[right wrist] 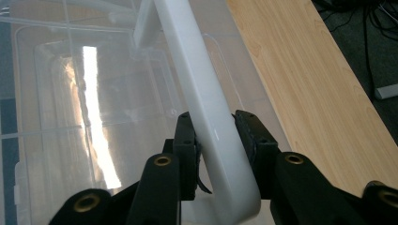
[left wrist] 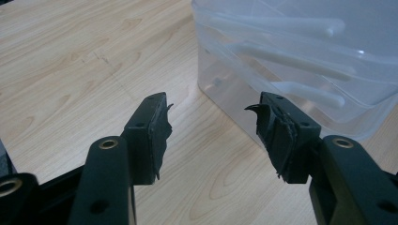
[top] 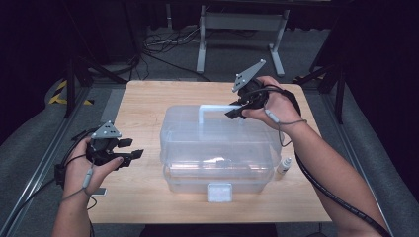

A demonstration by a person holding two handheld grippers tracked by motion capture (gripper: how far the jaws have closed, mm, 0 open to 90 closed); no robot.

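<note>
Scene: a person sits at a wooden desk (top: 148, 98) holding one hand-held gripper in each hand; a clear plastic storage box (top: 220, 148) stands in the middle of the desk.
Box handle: a white handle (top: 215, 109) is raised up from the lid at the far side of the box.
Right hand-held gripper (top: 236, 111): its jaws sit on either side of the white handle (right wrist: 206, 117); whether the pads press it or stand just off it, I cannot tell.
Left hand-held gripper (top: 129, 149): released, jaws spread with nothing between them, just beside the left wall of the box (left wrist: 291, 70).
Risk, slipping: the handle is smooth, so a loose hold could let it slide out and drop back onto the lid.
Risk, tipping: pulling on the handle with one side only could tilt or drag the box, since the left hand-held gripper is not steadying it.
Risk, knocking: a small white bottle (top: 283, 166) stands on the desk just right of the box; a shifting box could topple it.
Count: one box, one handle, one latch (top: 219, 192) at the front, one bottle, two hand-held grippers.
</note>
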